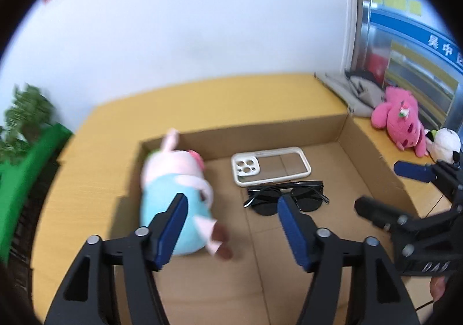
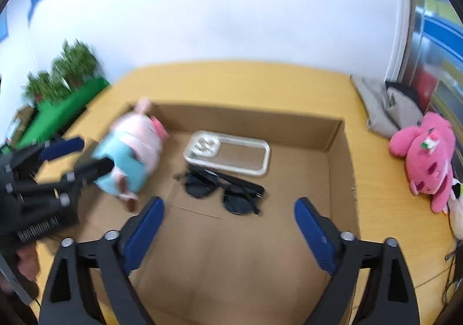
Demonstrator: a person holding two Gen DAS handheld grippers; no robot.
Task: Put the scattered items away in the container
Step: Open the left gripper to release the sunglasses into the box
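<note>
An open cardboard box (image 1: 260, 134) (image 2: 246, 119) sits on the yellow table. Inside it, a pink and light-blue plush toy (image 1: 173, 180) (image 2: 130, 157) lies against the left wall, blurred. A white phone case (image 1: 246, 169) (image 2: 202, 147) and black sunglasses (image 1: 263, 203) (image 2: 199, 187) lie side by side on the box floor. My left gripper (image 1: 231, 199) (image 2: 92, 153) hangs open just above the plush, nothing pressed between its blue pads. Over the box's near part, my right gripper (image 2: 229, 201) (image 1: 380, 186) stands wide open and empty.
On the table (image 1: 231, 93) right of the box lie a bright pink plush (image 1: 402, 119) (image 2: 425, 151), a white plush (image 1: 447, 142) and a grey bag (image 1: 356, 93) (image 2: 387, 105). A green planter with foliage (image 1: 26, 163) (image 2: 66, 111) stands left. A white wall is behind.
</note>
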